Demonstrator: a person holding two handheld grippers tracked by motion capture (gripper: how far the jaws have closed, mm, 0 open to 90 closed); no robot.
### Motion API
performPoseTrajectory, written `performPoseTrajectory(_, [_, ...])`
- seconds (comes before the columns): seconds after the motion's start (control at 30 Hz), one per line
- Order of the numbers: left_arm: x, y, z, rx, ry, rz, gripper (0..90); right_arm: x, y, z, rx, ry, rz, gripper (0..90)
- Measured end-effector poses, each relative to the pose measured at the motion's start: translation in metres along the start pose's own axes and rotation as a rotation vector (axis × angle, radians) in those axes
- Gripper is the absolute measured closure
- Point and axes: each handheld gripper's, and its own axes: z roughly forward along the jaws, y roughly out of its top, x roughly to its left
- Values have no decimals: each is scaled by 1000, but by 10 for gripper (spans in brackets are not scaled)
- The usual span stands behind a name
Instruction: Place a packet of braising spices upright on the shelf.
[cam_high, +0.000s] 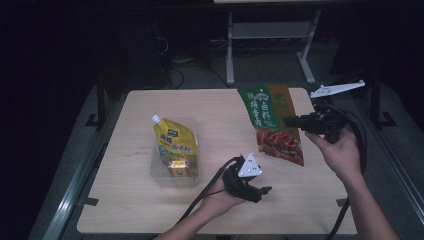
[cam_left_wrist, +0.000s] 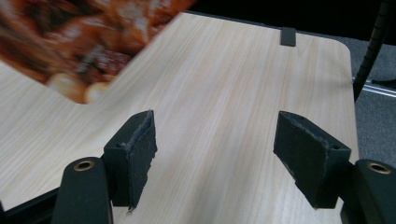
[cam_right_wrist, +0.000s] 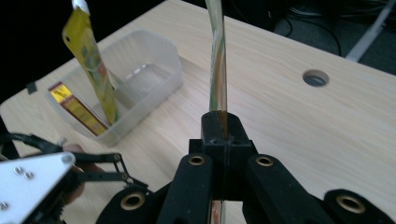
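Observation:
A large green, orange and red food pouch (cam_high: 270, 120) hangs above the right half of the table, and my right gripper (cam_high: 286, 121) is shut on its right edge. The right gripper view has that pouch (cam_right_wrist: 217, 56) edge-on, rising from the closed jaws of the right gripper (cam_right_wrist: 222, 126). My left gripper (cam_high: 265, 190) sits low near the table's front middle, pointing right. It (cam_left_wrist: 215, 149) is open, with bare tabletop between the pads. The pouch's red lower corner (cam_left_wrist: 84, 42) lies ahead of it to the left, apart from the jaws.
A clear plastic box (cam_high: 157, 172) stands on the left half of the table. It holds an upright yellow spout pouch (cam_high: 175, 140) and a small yellow and red packet (cam_high: 178, 168). The wooden table (cam_right_wrist: 299, 135) has a round cable hole (cam_right_wrist: 315, 77).

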Motion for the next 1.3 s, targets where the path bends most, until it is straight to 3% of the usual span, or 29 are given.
performPoseTrajectory(0.33, [0, -8, -13, -15, 13, 16, 273, 11, 19, 16, -23, 47, -17, 900])
performPoseTrajectory(0.57, [-2, -15, -20, -24, 14, 5, 261, 20, 31, 29, -21, 58, -37, 900])
performPoseTrajectory(0.8, [-2, -26, -23, -36, 3, -37, 253, 27, 42, 41, -25, 71, -54, 900])
performPoseTrajectory(1.3, [0, -41, -31, -26, 0, -39, 233, 42, 68, 67, -45, 118, -83, 900])
